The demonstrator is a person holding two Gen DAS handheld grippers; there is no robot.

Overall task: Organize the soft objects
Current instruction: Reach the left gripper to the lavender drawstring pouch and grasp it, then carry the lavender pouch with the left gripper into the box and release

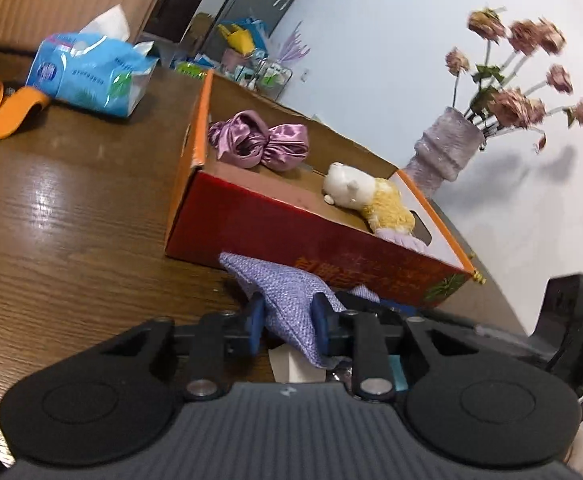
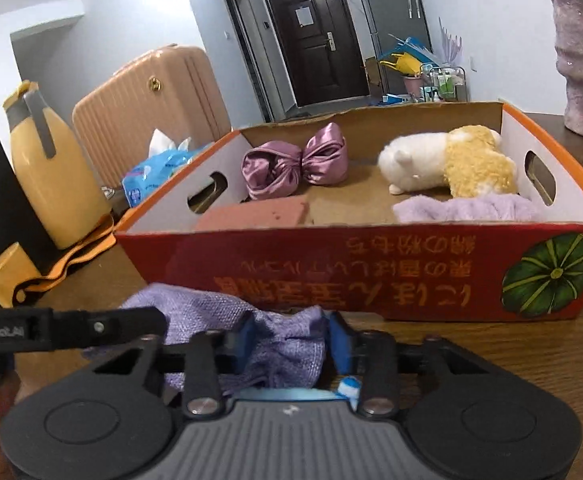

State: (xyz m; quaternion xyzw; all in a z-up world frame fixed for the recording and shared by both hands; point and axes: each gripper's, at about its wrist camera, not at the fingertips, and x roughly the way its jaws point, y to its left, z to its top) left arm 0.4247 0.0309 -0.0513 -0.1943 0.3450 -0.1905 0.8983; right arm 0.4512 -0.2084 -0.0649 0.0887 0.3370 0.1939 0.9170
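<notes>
both the left hand-held gripper (image 1: 287, 326) and right hand-held gripper (image 2: 287, 338) pinch the lilac cloth (image 2: 279, 344) just near of the red box (image 2: 371, 276) on the bench (image 1: 71, 220).

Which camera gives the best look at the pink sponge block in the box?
The right wrist view: the pink sponge block lies in plain sight behind the cardboard box's near wall. In the left wrist view, that wall hides it entirely.

Lived-in home, by the look of the dark front door (image 2: 318, 40) and pink suitcase (image 2: 151, 108) behind. Wooden worktop (image 1: 71, 208) with tissue pack (image 1: 91, 76), vase of dried roses (image 1: 447, 148), yellow bottle (image 2: 51, 168).
</notes>
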